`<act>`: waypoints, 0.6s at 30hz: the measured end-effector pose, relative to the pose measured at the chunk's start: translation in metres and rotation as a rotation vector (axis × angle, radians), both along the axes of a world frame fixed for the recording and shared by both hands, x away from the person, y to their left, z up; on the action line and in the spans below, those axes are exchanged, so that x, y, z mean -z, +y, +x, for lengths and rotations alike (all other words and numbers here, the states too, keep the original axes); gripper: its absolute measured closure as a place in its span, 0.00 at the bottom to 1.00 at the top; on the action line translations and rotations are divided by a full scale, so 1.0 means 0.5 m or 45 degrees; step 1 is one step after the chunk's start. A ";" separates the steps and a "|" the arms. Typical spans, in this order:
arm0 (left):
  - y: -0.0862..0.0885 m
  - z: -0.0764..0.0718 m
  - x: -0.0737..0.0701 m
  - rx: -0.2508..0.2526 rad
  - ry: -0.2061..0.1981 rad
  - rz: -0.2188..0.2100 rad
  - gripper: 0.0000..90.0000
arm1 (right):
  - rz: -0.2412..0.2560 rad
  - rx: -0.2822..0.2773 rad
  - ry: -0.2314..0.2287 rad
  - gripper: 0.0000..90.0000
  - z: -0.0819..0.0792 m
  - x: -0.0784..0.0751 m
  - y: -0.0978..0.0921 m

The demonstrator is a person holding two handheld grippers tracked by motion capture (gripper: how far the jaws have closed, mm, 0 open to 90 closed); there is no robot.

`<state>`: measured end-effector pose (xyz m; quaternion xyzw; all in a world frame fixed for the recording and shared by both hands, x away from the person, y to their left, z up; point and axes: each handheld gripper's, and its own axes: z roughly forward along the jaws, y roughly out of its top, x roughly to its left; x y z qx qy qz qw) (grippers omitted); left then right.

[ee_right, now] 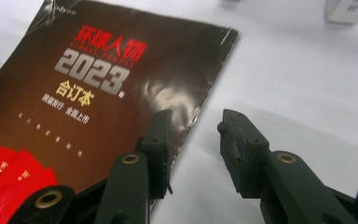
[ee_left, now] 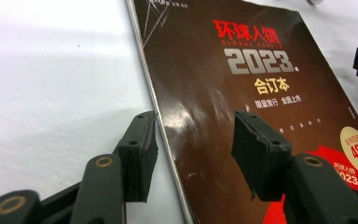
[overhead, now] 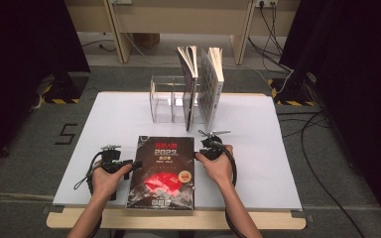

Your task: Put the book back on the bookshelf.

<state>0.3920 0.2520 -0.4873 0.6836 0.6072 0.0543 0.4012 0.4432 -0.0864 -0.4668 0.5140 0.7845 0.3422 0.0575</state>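
— So, how are the claws standing?
— The left claw [ee_left: 193,149] is wide, its jaws on both sides of the left edge of the dark book [ee_left: 242,93]. The right claw [ee_right: 193,149] is wide too, over the book's right edge.
— And where is the book?
— It lies flat at the near side of the white counter [overhead: 258,163], between both hands. Far behind, two books stand in a clear rack [overhead: 162,101].

Dark book [overhead: 161,173] — red, silver, yellow lettering

Clear acrylic rack [overhead: 164,101], two upright books [overhead: 201,84] in it, white table [overhead: 258,158]
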 end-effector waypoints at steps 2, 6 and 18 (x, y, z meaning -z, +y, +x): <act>0.001 0.001 0.000 0.004 0.003 -0.003 0.55 | 0.005 -0.009 0.018 0.71 -0.001 0.004 0.001; 0.002 0.000 -0.001 0.000 0.008 -0.003 0.56 | 0.000 -0.022 0.052 0.70 -0.005 0.013 0.007; -0.001 -0.001 -0.001 0.006 0.020 -0.003 0.60 | 0.022 -0.048 0.083 0.70 -0.008 0.017 0.019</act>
